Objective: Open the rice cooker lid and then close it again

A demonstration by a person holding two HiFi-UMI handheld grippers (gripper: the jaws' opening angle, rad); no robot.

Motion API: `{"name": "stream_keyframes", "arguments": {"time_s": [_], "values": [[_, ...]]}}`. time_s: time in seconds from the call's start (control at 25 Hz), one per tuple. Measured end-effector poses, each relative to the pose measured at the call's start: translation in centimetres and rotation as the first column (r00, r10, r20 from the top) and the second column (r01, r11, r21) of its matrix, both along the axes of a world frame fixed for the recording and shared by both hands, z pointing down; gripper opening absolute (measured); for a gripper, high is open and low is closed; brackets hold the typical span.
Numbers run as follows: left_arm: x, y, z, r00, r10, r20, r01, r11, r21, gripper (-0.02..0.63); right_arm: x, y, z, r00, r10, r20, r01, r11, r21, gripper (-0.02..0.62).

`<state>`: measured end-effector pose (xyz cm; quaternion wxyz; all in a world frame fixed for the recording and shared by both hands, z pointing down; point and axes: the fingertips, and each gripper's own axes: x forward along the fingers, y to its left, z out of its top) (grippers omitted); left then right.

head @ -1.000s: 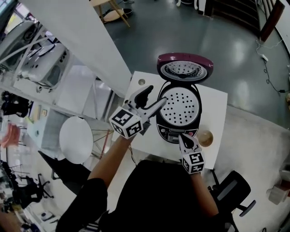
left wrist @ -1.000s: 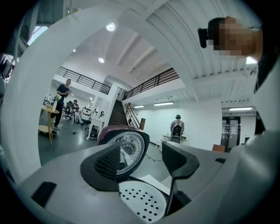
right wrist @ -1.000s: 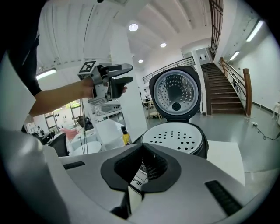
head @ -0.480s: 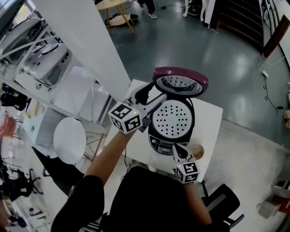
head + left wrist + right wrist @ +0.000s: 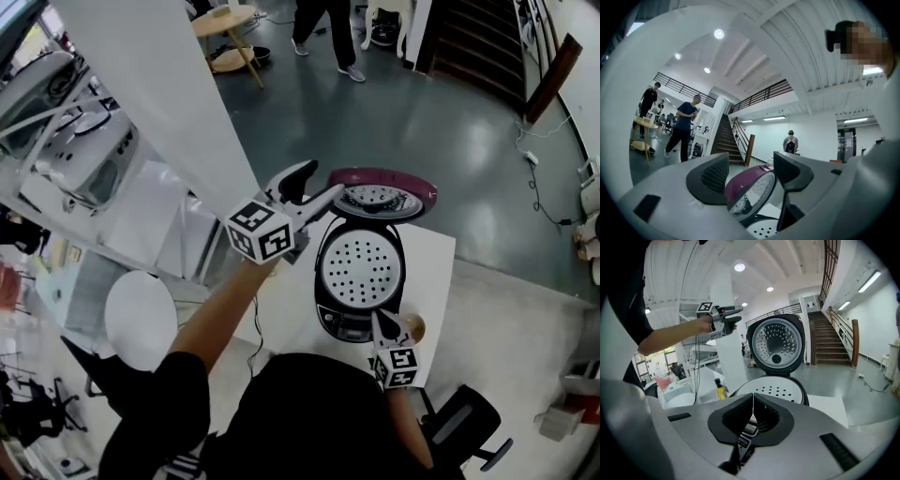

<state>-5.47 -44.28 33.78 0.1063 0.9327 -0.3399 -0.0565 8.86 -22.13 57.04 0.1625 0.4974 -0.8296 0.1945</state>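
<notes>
The rice cooker (image 5: 361,281) is set on a white table (image 5: 433,267), its front close to the near edge, with bare tabletop on either side. Its maroon lid (image 5: 382,197) is stood upright at the back. A round, perforated tray (image 5: 362,267) is seated in the pot. The left gripper (image 5: 319,186) is held with jaws apart beside the lid's rim, nothing clamped. The right gripper (image 5: 382,323) is pressed shut and empty over the front panel.
</notes>
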Motion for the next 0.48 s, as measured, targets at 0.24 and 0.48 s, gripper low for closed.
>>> {"name": "stream_keyframes", "arguments": {"time_s": [0.24, 0.48], "values": [[0.0, -3.1, 0.1, 0.997, 0.065, 0.042, -0.064, 0.998, -0.022, 0.276, -0.3, -1.5, -0.7, 0.997, 0.072, -0.010, -0.072, 0.997, 0.018, 0.002], [2.1, -5.3, 0.5, 0.988, 0.139, 0.065, -0.137, 0.990, -0.026, 0.276, -0.8, -2.1, -0.6, 0.992, 0.127, -0.006, -0.127, 0.992, 0.019, 0.002]]}}
